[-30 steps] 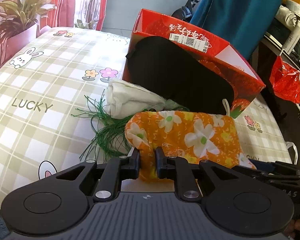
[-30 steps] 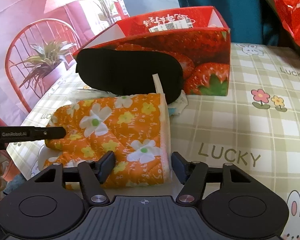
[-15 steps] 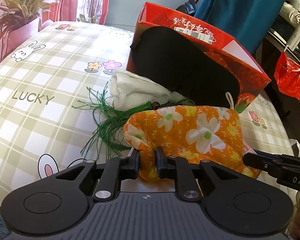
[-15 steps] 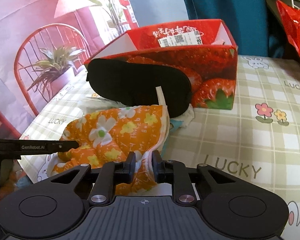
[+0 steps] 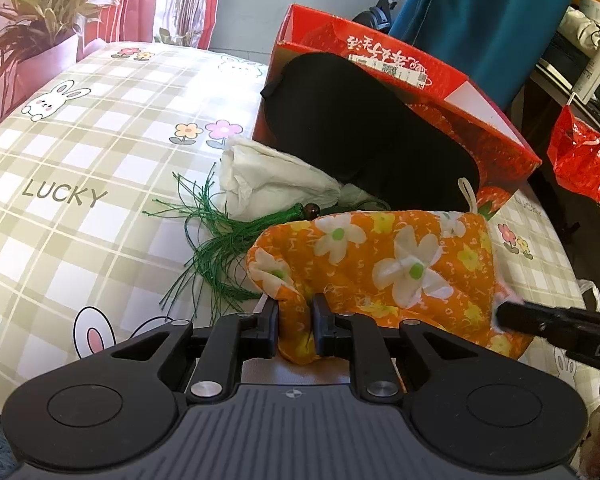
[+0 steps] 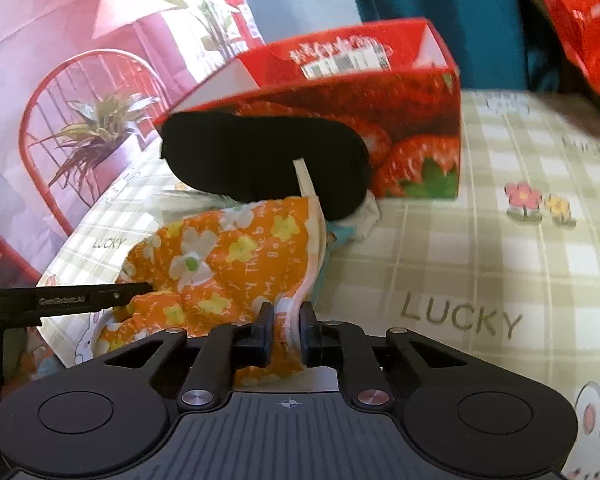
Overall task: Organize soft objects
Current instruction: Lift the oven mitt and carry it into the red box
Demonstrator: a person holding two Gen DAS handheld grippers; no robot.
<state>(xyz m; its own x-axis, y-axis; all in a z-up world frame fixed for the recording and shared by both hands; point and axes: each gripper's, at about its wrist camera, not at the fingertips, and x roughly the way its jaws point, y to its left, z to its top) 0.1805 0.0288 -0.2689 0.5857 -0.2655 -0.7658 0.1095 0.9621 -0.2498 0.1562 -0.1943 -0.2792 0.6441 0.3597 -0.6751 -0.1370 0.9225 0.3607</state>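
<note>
- Count, from both wrist views: one orange floral quilted oven mitt (image 5: pixel 396 264), one black padded eye mask (image 5: pixel 364 136), one crumpled white cloth (image 5: pixel 268 180), one green thread tassel with a brown bead (image 5: pixel 216 236), one red strawberry-printed cardboard box (image 5: pixel 496 136).
- My left gripper (image 5: pixel 296 312) is clamped on the thumb end of the mitt; a fold of orange fabric fills the narrow gap between its fingers.
- My right gripper (image 6: pixel 286 320) pinches the mitt's white-lined cuff edge, so I hold the mitt at both ends, draped just above the green-checked "LUCKY" tablecloth (image 5: pixel 80 152), in front of the box.
- Box stands open-topped; I cannot see anything lying inside it. The eye mask leans against its outer wall, touching it.
- White cloth lies between mask and mitt; the tassel fans out beside it on the tablecloth.
- Against a second ago: the right fingers stood wide apart around the cuff then; now they are drawn together on it. The left grip is unchanged. The mitt has risen and bunched; the right view is motion-blurred.
</note>
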